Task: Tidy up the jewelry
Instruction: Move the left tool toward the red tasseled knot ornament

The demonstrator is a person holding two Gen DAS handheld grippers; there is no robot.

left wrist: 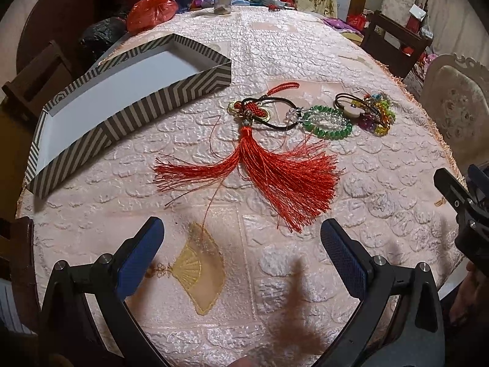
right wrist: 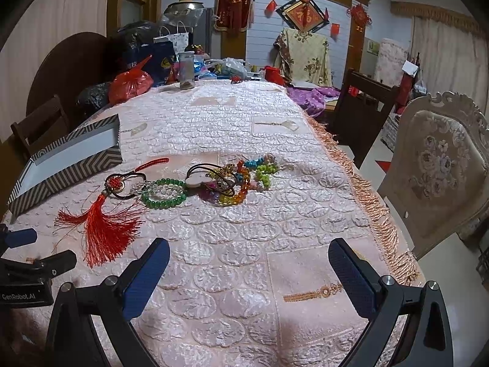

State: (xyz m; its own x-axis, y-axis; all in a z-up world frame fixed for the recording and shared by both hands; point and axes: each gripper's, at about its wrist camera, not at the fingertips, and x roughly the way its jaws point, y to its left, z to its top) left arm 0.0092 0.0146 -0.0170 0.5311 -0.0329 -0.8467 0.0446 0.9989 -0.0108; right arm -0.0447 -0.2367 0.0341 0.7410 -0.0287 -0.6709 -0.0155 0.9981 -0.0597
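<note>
Jewelry lies in a loose row at mid-table, all of it outside the striped box [left wrist: 128, 88], which sits open at the far left, likely meant to receive the pieces. Your left gripper [left wrist: 241, 244] hangs with jaws spread wide and holding nothing, just near of the red tassel [left wrist: 275, 171], so that piece looks the natural first pick. Your right gripper [right wrist: 249, 263] is equally wide and unloaded, well short of the green bead bracelet [right wrist: 165, 194] and the colourful bead tangle [right wrist: 241, 180] to its right.

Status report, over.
Left hand-held gripper and right hand-held gripper open, empty. Red tassel, bead bracelets on tablecloth; striped box empty. Nothing blocking.
</note>
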